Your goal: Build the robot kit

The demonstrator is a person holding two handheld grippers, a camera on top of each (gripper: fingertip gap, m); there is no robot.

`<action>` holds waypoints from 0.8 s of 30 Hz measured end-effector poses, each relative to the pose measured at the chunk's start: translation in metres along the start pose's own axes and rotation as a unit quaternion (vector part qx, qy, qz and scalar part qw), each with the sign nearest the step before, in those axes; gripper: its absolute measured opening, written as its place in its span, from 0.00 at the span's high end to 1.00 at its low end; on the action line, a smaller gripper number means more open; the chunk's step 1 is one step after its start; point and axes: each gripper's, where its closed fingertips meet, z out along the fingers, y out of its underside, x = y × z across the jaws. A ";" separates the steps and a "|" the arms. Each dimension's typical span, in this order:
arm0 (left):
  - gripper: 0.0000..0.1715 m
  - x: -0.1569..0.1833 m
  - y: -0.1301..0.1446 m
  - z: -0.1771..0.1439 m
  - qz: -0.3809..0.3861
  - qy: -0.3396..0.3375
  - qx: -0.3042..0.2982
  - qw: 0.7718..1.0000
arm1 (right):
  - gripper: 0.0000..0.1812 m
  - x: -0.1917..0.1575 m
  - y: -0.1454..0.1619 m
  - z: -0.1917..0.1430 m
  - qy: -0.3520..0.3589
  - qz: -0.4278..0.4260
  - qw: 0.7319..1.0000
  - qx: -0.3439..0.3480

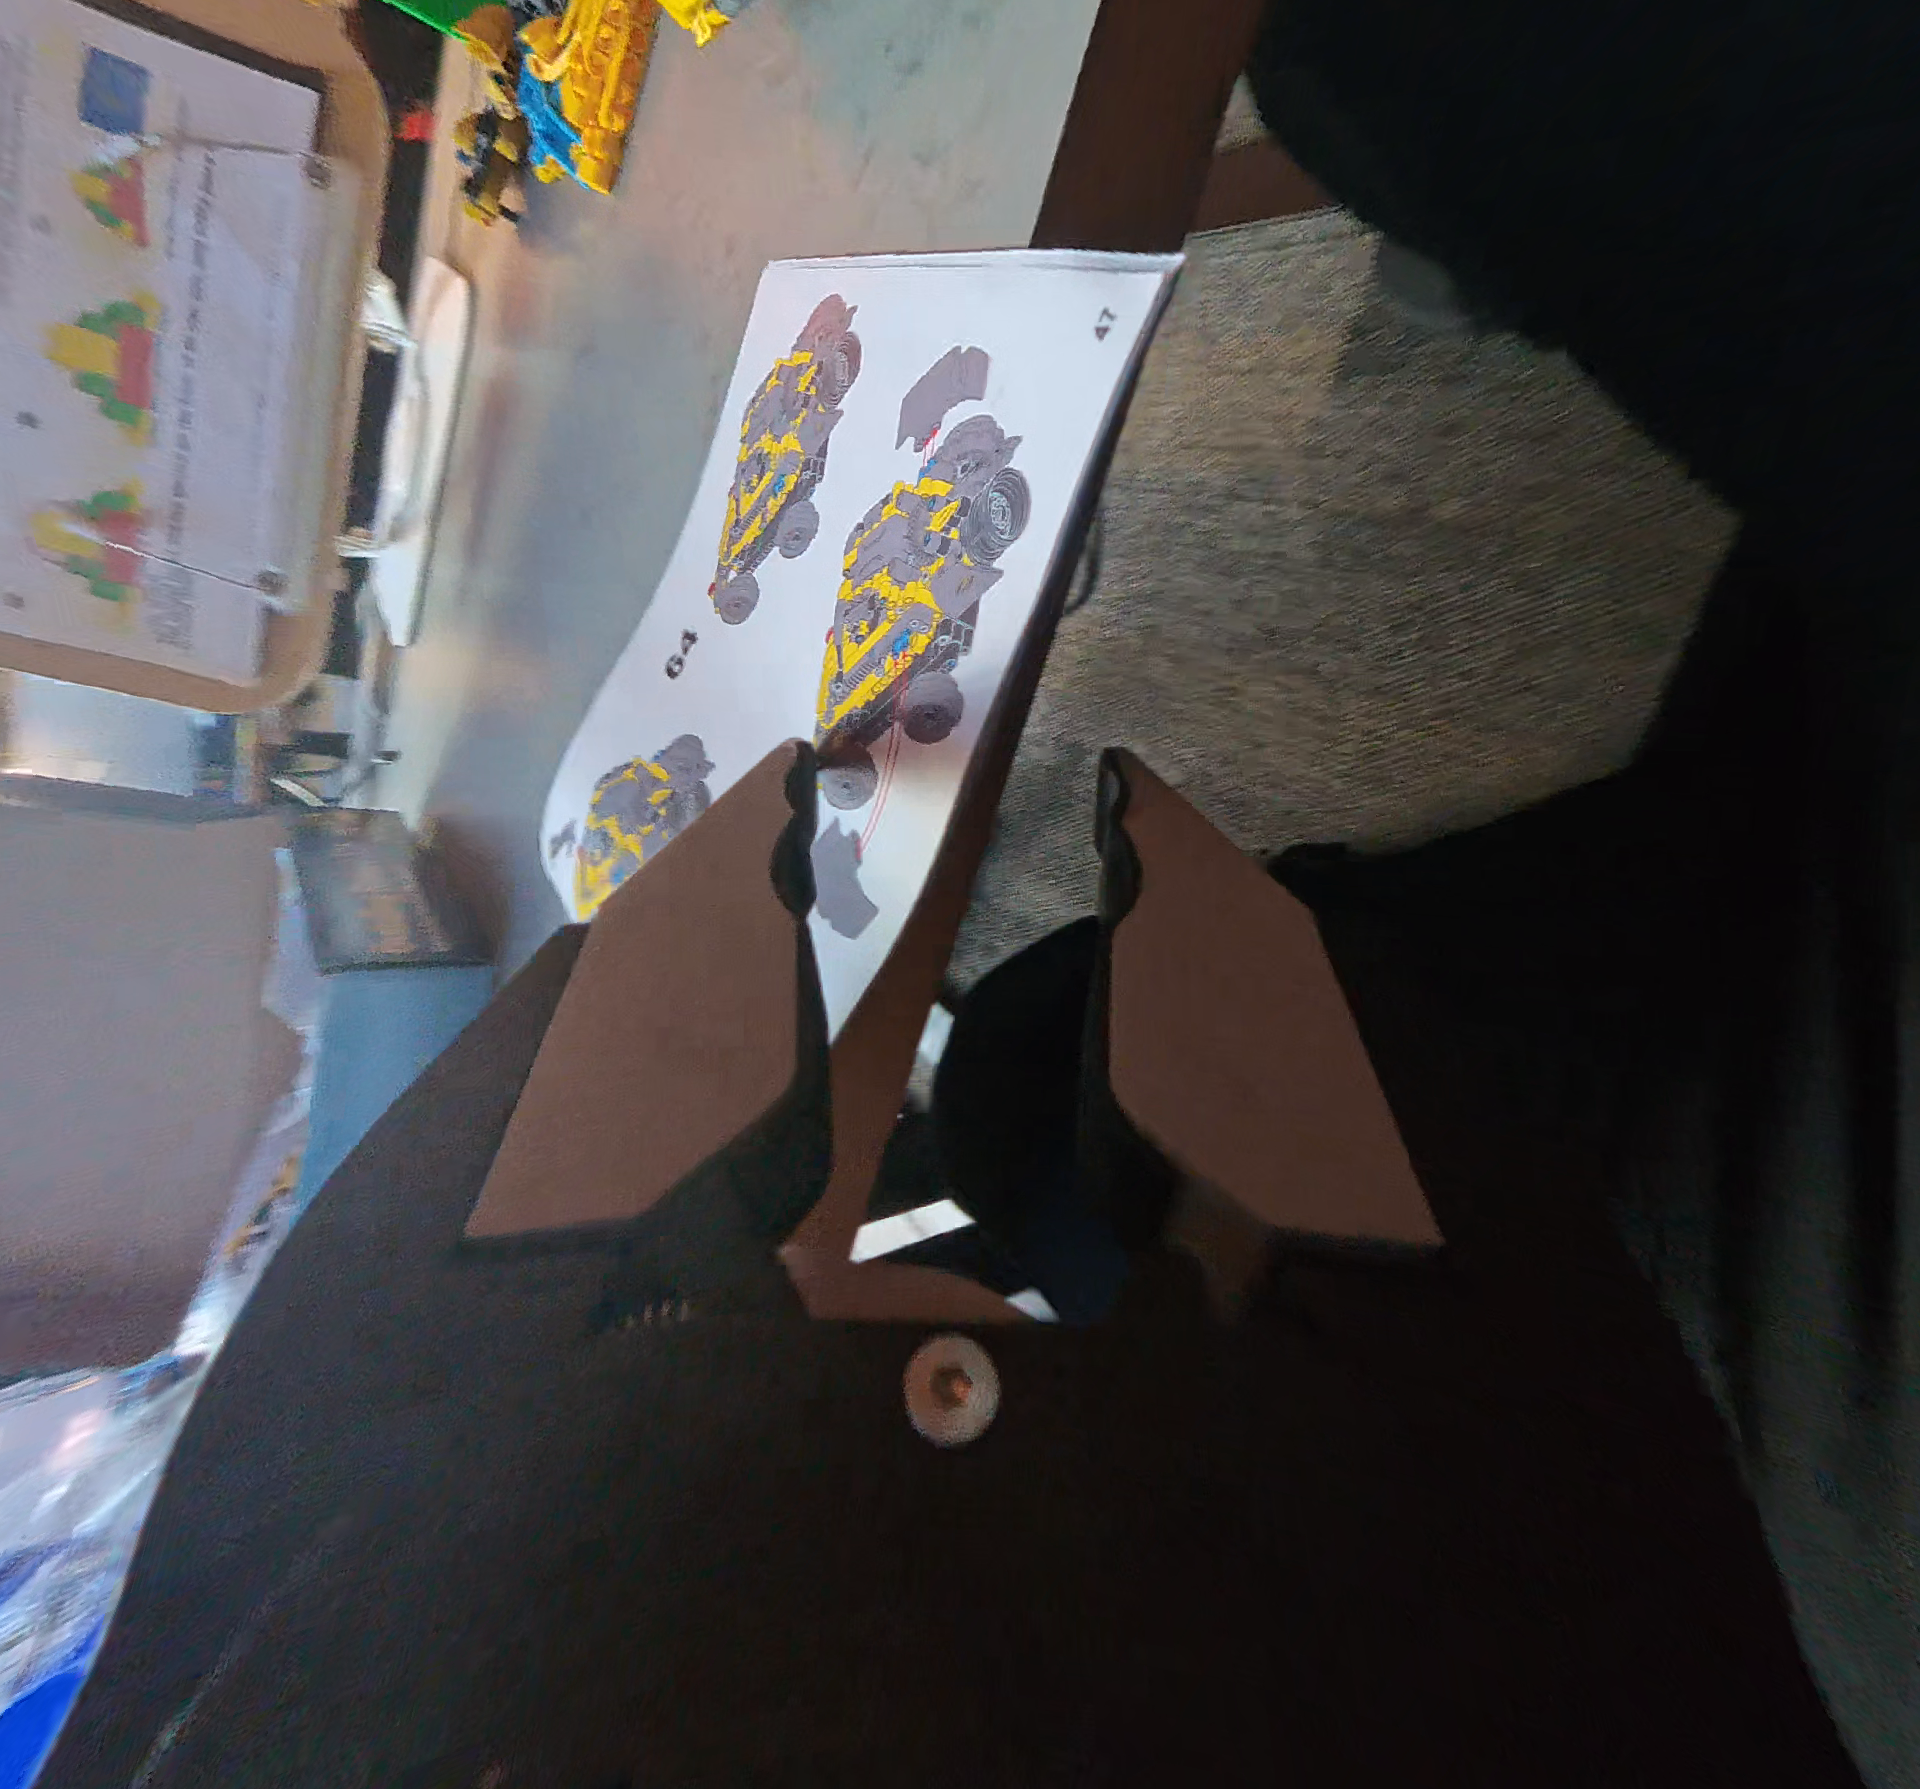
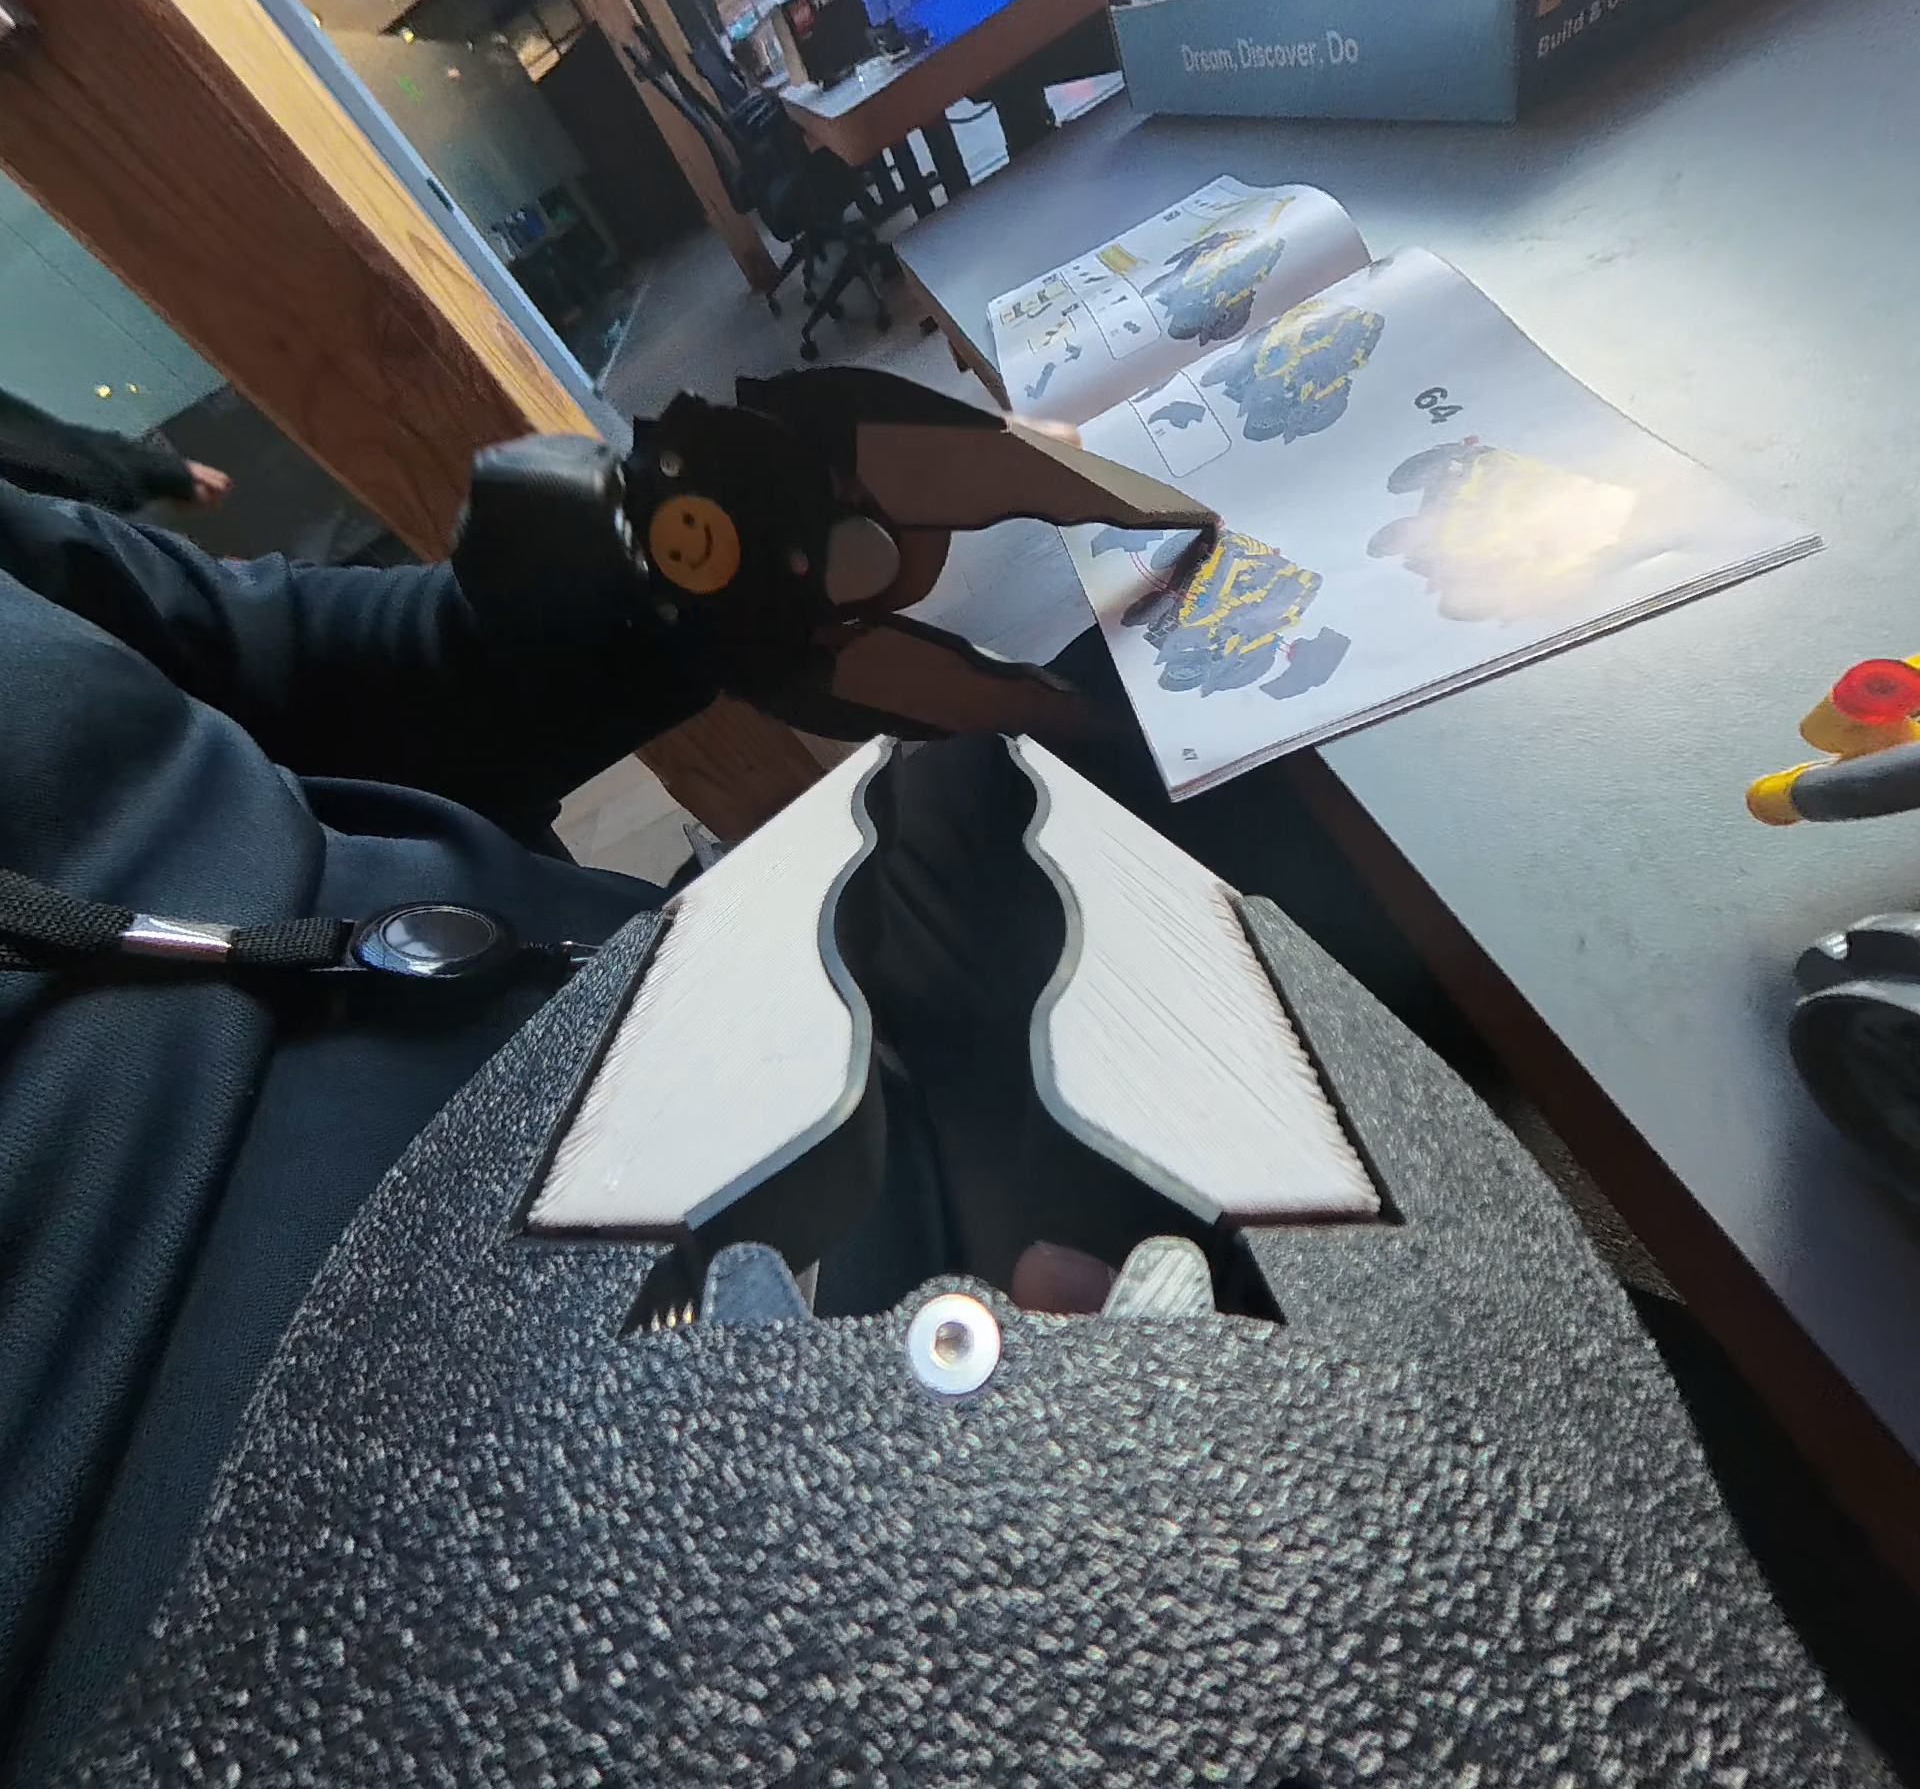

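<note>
- Left gripper [image 1: 951, 773] is spread wide, one finger above and one below the open instruction booklet [image 2: 1455, 492], whose near corner overhangs the grey table [image 2: 1621, 908] edge.
- Right gripper [image 2: 943, 752] is open and empty, off the table, near the booklet.

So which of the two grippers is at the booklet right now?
The left gripper, jaws open astride the open instruction booklet's overhanging corner; the right gripper hangs open off the table.
</note>
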 end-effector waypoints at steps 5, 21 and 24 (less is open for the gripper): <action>0.97 -0.013 -0.002 -0.008 0.011 -0.045 0.025 0.999 | 0.90 0.002 0.001 -0.001 -0.005 0.026 0.999 0.022; 1.00 -0.027 -0.014 -0.047 0.076 -0.135 0.164 0.974 | 0.92 -0.017 -0.004 0.002 -0.163 0.201 0.963 0.078; 1.00 -0.029 -0.015 -0.054 0.094 -0.158 0.171 0.968 | 0.93 -0.023 -0.011 0.002 -0.192 0.226 0.951 0.088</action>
